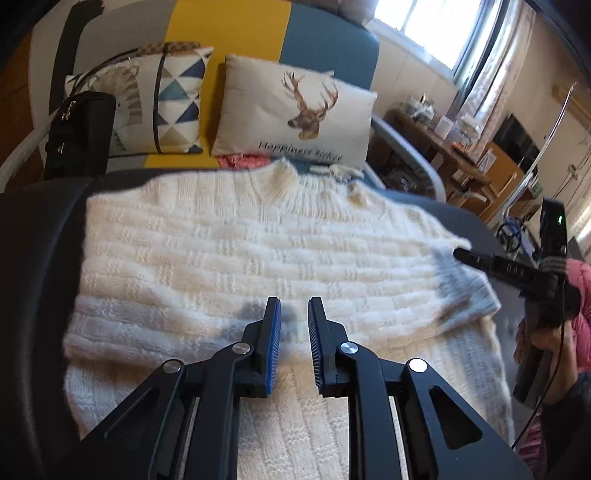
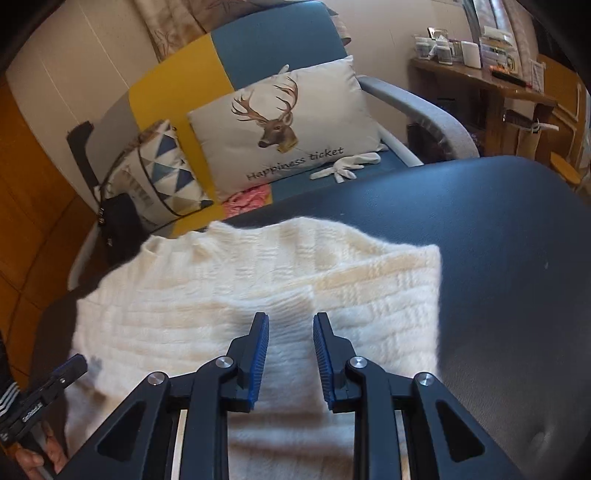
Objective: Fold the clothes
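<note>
A lived-in room: a blue-and-yellow sofa (image 2: 236,55) with a deer cushion (image 2: 284,125) stands behind a dark padded counter (image 2: 498,240). On that counter lies the cream knitted sweater (image 1: 258,251), spread fairly flat, its neckline toward the sofa and one side already laid over in a doubled layer.

The left tongs (image 1: 294,306) hang just above the knit near its close edge, jaws a narrow gap apart with nothing between them. The right tongs (image 2: 291,321) are likewise narrowly parted and empty, over the folded part near the sweater's straight right edge.

My reading is that a fold is partly made and both hands are between grips. The next move likely calls for pinching an edge or hem with each pair of tongs, and lifting evenly so the thick knit does not bunch.

The left view alone shows the window (image 1: 424,26) and the right tongs from the side beside a pink sleeve (image 1: 580,295). The right view alone shows the white glove (image 2: 347,166) clearly on the sofa seat and the bare counter beyond the sweater.
</note>
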`<state>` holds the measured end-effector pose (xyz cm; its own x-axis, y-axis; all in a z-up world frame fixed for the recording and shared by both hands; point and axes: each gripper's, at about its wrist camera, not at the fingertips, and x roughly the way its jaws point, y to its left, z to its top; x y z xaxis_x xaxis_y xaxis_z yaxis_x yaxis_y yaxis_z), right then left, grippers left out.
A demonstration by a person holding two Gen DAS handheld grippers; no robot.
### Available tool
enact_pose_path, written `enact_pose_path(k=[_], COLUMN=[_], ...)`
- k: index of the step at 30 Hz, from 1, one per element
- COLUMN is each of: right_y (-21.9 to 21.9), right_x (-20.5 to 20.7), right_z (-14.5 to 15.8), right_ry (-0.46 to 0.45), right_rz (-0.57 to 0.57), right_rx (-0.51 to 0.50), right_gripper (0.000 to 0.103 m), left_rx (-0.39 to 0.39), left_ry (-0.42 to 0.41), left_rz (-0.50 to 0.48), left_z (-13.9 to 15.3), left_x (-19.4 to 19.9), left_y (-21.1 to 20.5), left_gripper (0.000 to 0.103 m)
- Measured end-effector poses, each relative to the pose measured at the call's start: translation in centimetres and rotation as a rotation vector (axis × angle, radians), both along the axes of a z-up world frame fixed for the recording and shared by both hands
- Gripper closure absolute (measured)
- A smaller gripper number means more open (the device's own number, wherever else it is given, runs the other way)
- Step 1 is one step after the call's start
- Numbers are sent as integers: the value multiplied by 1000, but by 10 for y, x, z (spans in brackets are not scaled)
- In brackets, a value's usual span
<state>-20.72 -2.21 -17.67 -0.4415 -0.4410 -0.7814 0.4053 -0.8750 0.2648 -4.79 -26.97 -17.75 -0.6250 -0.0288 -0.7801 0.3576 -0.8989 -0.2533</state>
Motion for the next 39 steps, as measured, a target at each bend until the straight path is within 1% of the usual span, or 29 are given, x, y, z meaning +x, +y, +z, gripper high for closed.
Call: enact_pose_path(k=[1, 3, 5, 7, 8, 9, 11, 12, 14, 15, 16, 18, 20, 22, 23, 24, 26, 27, 30, 31, 34, 36, 37, 39], right_y=[-3, -11, -21, -29, -31, -32, -35, -36, -38, -39, -38, -34, -33, -37, -44, -53, -72, -81, -97, -100, -101, -104, -108, -120], right_x=[-3, -7, -6, -1, 1, 4, 7, 5, -1, -5, -6, -5, 3, 17, 24, 30, 40, 43, 38, 36, 37, 43, 47, 55], right_z=[-2, -8, -13, -12, -9, -4, 4, 4, -6, -12, -17, -13, 1, 16, 19, 19, 17, 12, -13, -18, -10, 1, 6, 10], right_ry=[7, 22, 48, 93, 120, 148, 197, 201, 180, 164, 158, 162, 190, 218, 223, 223, 217, 203, 150, 144, 129, 157, 171, 201], right_rz=[6, 41, 93, 134, 148, 156, 170, 171, 171, 171, 171, 155, 146, 194, 227, 263, 332, 355, 351, 342, 309, 324, 335, 369], right_rx=[23, 67, 127, 185, 207, 220, 248, 266, 308, 328, 333, 310, 268, 194, 181, 181, 186, 197, 251, 254, 224, 205, 200, 209], right_gripper=[79, 79, 79, 89, 93, 97, 97, 97, 97, 97, 97, 95, 93, 90, 90, 90, 90, 90, 90, 90, 90, 90, 90, 90], left_rx=[1, -1, -3, -9, -24, -41, -60, -65, -56, -40, -22, -27, -13, -23, -31, -37, -45, -45, -62, -65, -56, -88, -95, -107], left_ry=[-19, -17, 0, 32, 63, 72, 57, 37, -49, -77, -64, -39, 6, 27, 24, 15, -40, -44, -41, -34, 19, 45, 49, 23], left_rz=[1, -2, -4, -6, -4, 4, 33, 49, 86, 100, 97, 88, 91, 94, 95, 97, 105, 104, 92, 90, 96, 121, 132, 163], left_z=[-6, -10, -6, 4, 12, 18, 20, 19, 3, -7, -11, -7, 0, 5, 5, 4, -5, -8, -10, -9, 0, 7, 7, 4], left_x=[0, 2, 5, 8, 9, 8, 1, -3, -13, -15, -13, -8, -2, -1, -3, -5, -12, -13, -11, -9, -1, 3, 3, 1], left_y=[0, 0, 0, -1, -4, -8, -23, -31, -48, -55, -58, -57, -56, -55, -55, -56, -58, -59, -57, -57, -59, -64, -69, -83], left_gripper=[86, 86, 86, 86, 86, 86, 83, 81, 80, 80, 80, 80, 80, 80, 80, 80, 80, 80, 80, 80, 80, 80, 80, 80])
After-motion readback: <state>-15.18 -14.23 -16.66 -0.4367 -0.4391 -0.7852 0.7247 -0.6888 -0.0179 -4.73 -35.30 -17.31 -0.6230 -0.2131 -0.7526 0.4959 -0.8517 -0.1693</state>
